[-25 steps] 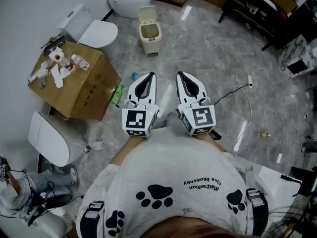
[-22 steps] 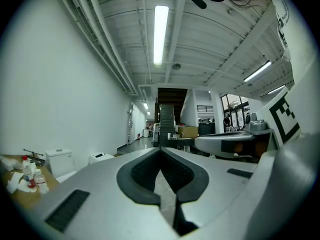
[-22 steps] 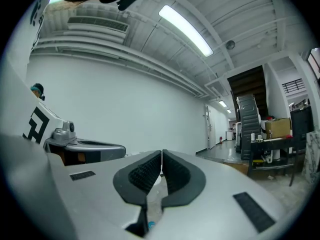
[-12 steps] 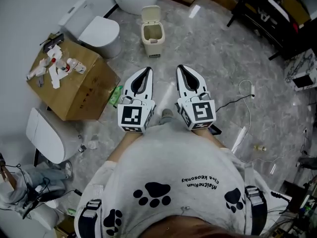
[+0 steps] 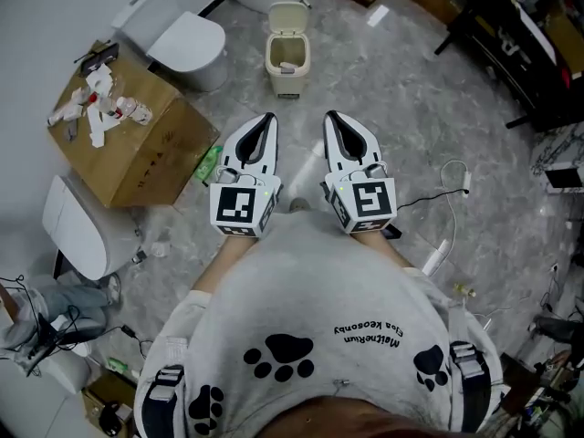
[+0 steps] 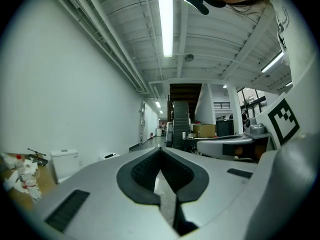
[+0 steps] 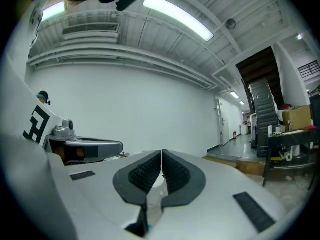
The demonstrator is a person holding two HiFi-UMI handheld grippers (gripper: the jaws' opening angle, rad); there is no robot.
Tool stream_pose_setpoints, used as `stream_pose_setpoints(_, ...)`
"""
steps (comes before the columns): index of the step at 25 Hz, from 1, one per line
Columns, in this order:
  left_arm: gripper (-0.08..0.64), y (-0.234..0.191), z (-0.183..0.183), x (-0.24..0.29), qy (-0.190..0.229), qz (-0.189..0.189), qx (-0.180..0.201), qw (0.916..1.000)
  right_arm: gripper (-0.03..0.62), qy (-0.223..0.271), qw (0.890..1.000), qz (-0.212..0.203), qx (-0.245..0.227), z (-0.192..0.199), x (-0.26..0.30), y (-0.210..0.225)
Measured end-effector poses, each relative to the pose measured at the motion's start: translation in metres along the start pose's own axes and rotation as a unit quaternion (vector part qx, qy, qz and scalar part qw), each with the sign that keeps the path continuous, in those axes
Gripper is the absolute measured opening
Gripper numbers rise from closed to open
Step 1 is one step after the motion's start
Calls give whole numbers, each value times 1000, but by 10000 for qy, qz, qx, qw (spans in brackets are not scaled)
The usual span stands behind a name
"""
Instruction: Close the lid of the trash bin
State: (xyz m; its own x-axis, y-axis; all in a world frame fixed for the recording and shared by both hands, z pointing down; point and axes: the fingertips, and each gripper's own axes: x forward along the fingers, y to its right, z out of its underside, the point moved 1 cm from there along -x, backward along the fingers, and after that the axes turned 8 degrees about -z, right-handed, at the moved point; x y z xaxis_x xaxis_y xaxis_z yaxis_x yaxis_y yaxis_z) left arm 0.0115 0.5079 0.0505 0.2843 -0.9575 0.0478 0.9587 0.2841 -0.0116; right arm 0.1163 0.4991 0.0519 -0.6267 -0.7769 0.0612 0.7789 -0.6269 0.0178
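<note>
The trash bin (image 5: 286, 62) stood on the floor at the top centre of the head view, its lid (image 5: 288, 13) tipped up and open. Lower, mid-frame, the left gripper (image 5: 266, 119) and right gripper (image 5: 331, 117) were held side by side, well apart from the bin — both with jaws pressed together, nothing between them. A cardboard box (image 5: 137, 153) sat at upper left.

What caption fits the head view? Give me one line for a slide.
Left gripper and right gripper, shut and empty, point toward the open trash bin on the floor.
</note>
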Motion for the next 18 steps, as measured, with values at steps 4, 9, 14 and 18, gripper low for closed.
stream_pose_setpoints(4,18,-6,4,13,-20,-52,-6,10000,32,-3,10000,-29,31,5,10,9)
stream_pose_setpoints(9,18,-15,4,35,10,-27,-24,10000,32,28,10000,0,-46,2,23,21)
stream_pose_setpoints(14,18,-24,9,67,31,29,-47,10000,32,31,9999,98,-90,4,45,44)
stream_pose_setpoints(18,18,-39,15,107,-36,107,-55,9999,32,-3,9998,164,-73,8,78,68)
